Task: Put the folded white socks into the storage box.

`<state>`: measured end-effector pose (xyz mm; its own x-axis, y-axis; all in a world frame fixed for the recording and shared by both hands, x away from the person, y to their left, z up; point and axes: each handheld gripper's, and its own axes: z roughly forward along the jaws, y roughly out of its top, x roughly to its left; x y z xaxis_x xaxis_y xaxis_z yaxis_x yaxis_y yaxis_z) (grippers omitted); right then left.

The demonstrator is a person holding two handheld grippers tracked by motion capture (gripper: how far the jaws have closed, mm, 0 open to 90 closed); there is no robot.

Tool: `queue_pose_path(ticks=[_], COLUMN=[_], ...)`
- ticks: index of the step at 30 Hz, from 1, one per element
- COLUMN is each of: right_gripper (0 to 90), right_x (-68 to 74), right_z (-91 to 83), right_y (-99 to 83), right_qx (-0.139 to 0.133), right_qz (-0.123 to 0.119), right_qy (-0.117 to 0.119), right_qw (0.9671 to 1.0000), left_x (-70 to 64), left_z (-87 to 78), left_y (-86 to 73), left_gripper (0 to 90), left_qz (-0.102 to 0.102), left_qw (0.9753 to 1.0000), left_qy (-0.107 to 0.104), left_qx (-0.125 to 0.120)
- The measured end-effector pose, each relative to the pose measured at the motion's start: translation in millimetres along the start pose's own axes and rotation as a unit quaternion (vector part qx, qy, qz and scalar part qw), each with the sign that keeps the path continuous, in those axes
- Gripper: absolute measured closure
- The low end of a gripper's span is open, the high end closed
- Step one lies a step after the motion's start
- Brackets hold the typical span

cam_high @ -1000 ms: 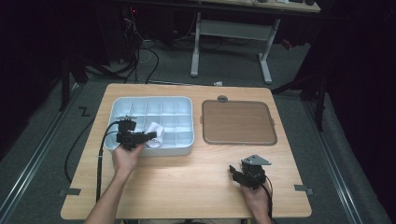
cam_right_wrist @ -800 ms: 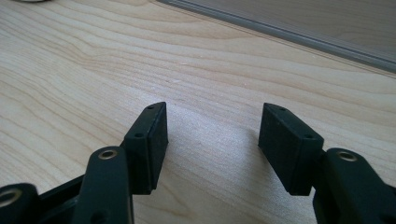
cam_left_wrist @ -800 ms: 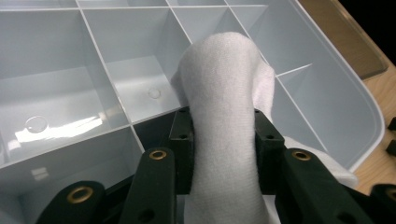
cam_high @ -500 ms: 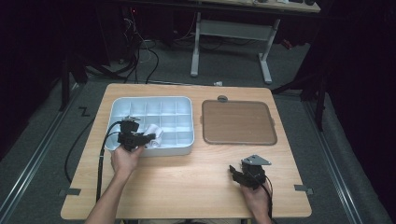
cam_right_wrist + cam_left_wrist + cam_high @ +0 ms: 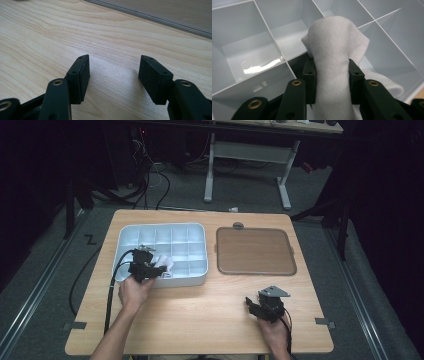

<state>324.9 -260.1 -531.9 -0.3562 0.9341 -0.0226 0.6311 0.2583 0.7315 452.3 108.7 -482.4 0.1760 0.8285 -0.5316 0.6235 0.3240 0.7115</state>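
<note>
The left gripper [image 5: 332,72] clamps a white cloth [image 5: 335,50] upright, so it can wipe the tray [image 5: 131,236] compartments. At five o'clock on the table [image 5: 200,310], the right gripper [image 5: 113,75] rests with jaws apart, holding nothing.

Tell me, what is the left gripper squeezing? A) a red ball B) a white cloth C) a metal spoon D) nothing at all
B: the left gripper has its jaws pressed against both sides of a white cloth, held over the pale divided tray.
</note>
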Motion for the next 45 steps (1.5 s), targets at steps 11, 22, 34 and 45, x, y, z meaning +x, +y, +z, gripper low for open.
queue_pose_path(ticks=[11, 22, 34, 45], right_gripper=[42.7, 42.8, 42.6, 42.6], right_x=[-0.1, 0.0, -0.1, 0.0], right_z=[0.0, 0.0, 0.1, 0.0], right_y=[0.0, 0.0, 0.0, 0.0], right_qx=[0.0, 0.0, 0.0, 0.0], right_qz=[0.0, 0.0, 0.0, 0.0], right_qy=[0.0, 0.0, 0.0, 0.0], right_qw=[1.0, 1.0, 1.0, 1.0], left_x=[-6.5, -2.9, 0.3, -10.2], left_z=[-11.3, -6.8, 13.3, -11.2], left_y=[12.6, 15.1, -3.0, 8.2], left_gripper=[56.4, 73.5, 74.6, 62.3], left_qz=[0.001, -0.01, 0.014, 0.009], left_qw=[0.9997, 0.9999, 0.9987, 0.9998], left_qy=[-0.008, 0.006, 0.035, -0.003], left_qx=[-0.024, -0.01, 0.034, -0.019])
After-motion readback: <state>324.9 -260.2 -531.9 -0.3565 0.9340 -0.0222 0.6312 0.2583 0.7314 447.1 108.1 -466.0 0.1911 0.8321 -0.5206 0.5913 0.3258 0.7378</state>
